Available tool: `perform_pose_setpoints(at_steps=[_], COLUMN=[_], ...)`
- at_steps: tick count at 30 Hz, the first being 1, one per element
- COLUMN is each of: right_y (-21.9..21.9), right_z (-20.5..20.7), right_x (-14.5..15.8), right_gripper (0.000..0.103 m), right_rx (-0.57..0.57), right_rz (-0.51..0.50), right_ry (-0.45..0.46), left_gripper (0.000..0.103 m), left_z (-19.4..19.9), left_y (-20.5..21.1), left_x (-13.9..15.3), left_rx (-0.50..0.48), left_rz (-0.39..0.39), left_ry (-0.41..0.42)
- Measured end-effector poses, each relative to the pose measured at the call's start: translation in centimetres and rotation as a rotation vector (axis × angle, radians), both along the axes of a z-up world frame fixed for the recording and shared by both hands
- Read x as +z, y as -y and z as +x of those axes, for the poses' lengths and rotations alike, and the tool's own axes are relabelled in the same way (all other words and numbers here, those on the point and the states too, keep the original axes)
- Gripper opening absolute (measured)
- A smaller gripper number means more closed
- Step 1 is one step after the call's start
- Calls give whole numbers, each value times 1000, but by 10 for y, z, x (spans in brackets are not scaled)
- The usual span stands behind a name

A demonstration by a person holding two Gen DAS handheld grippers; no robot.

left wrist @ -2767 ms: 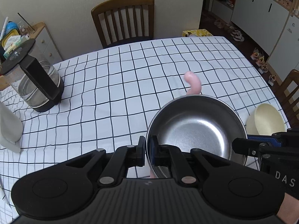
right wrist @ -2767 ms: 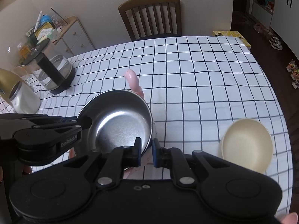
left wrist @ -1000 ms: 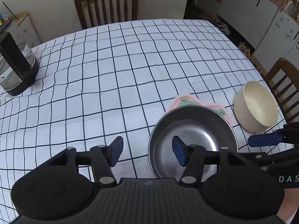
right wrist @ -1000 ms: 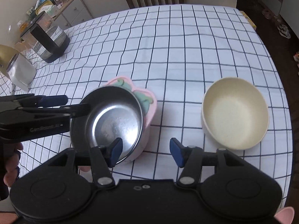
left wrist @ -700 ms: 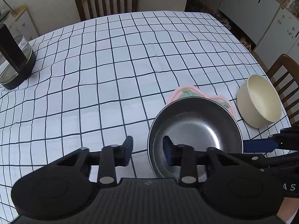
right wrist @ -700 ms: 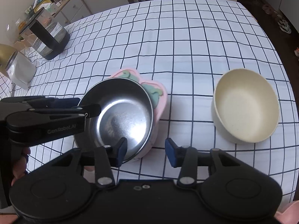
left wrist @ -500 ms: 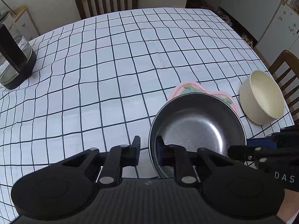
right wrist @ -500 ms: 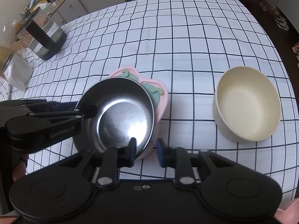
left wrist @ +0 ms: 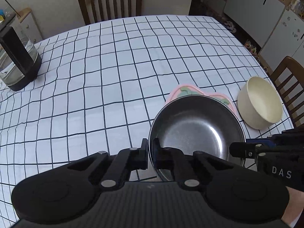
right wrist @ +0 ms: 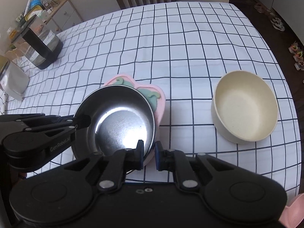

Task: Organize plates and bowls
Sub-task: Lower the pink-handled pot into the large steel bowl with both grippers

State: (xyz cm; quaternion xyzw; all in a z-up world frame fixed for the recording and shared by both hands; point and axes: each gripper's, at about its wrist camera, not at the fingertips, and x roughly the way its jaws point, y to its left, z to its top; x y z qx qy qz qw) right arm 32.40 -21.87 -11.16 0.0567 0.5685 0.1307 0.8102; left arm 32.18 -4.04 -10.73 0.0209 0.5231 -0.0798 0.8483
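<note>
The left gripper (left wrist: 150, 155) has just pressed its fingers together on the near rim of the steel bowl (left wrist: 195, 129), where a second ago they stood spread on either side of it. The right gripper (right wrist: 148, 156) has closed in the same way at the bowl's opposite edge, pinching the steel rim and, as far as I can tell, the edge of the pink plate (right wrist: 158, 102) under it. The bowl sits nested on that plate, which lies on the checked tablecloth (left wrist: 114, 66) near the front edge of the table.

To my eye this means both hands have taken a fresh hold on the stack, probably to carry it as one piece.

Just to the right stands the cream bowl (right wrist: 245, 112), apart from the stack and untouched; it looks like the piece left to gather. A glass kettle (left wrist: 17, 64) stands well away at the far left, and a wooden chair (left wrist: 110, 0) behind the table. Nothing lies between the stack and the cream bowl.
</note>
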Motion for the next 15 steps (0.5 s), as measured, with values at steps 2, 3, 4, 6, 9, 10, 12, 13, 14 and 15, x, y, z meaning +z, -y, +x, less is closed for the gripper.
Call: perform_pose_setpoints(at_steps=[2,3,4,6,9,10,12,13,14,15], right_y=[1,1,1,1,3,2,2,2,1,1], right_z=[-3,-5,-8,-13,-23,-27,-35,-38,-43,-47], right_x=[5,9,12,19,31,34,42,45,49,52], right_gripper=[12,12,12,12,12,12,12,12,12,12], right_rx=[-4,-4,-3,-2,-2,1,3,5,6,6], right_rz=[4,7,7,12,26,27,26,27,28,31], right_ry=[9,15,19,27,29,32,41,45,50,53], left_gripper=[4,4,4,4,4,4,4,4,4,4], left_z=[-4,-6,-9,-15,-26,-31,-40,-45,-50,-55], left_y=[-1,-2,-2,-4,-5,-5,-5,-6,-7,-7], left_x=[8,12,15,24,36,40,47,50,53,56], left_rx=[-1,-1,1,2,-3,-6,-7,-6,-6,-5], left_rz=[3,2,0,-2,0,2,7,6,6,5], left_ry=[8,11,13,15,24,28,37,40,44,46])
